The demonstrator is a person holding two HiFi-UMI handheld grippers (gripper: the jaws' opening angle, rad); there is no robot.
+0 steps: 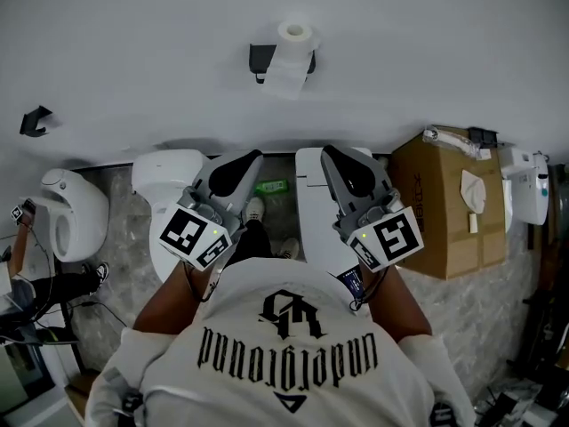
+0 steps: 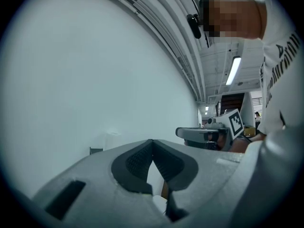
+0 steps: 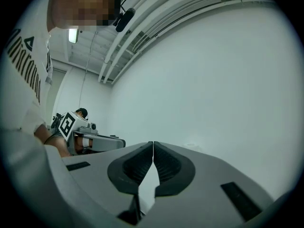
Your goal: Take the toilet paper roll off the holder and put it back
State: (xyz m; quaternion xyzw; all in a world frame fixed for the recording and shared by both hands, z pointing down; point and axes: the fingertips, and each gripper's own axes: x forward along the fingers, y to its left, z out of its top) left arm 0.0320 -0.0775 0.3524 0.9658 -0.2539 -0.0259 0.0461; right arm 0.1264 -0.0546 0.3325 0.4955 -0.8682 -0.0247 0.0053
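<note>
White toilet paper roll (image 1: pixel 294 32) on black wall holder (image 1: pixel 260 59), loose sheet hanging. Left gripper (image 1: pixel 247 158), right gripper (image 1: pixel 331 153) well apart from it, low by torso. Fingers of both pressed together, nothing between. Roll either untouched or already returned; cannot tell which.

Cardboard box (image 1: pixel 442 213) and toilets (image 1: pixel 169 178) on speckled floor (image 1: pixel 127 258)

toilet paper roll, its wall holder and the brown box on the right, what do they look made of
Toilet paper roll: soft white paper, matte, with a loose sheet hanging down. Holder: dark and rigid, probably metal or plastic; too small to tell which. Box: most likely cardboard, going by its dull tan faces and creased edges.
</note>
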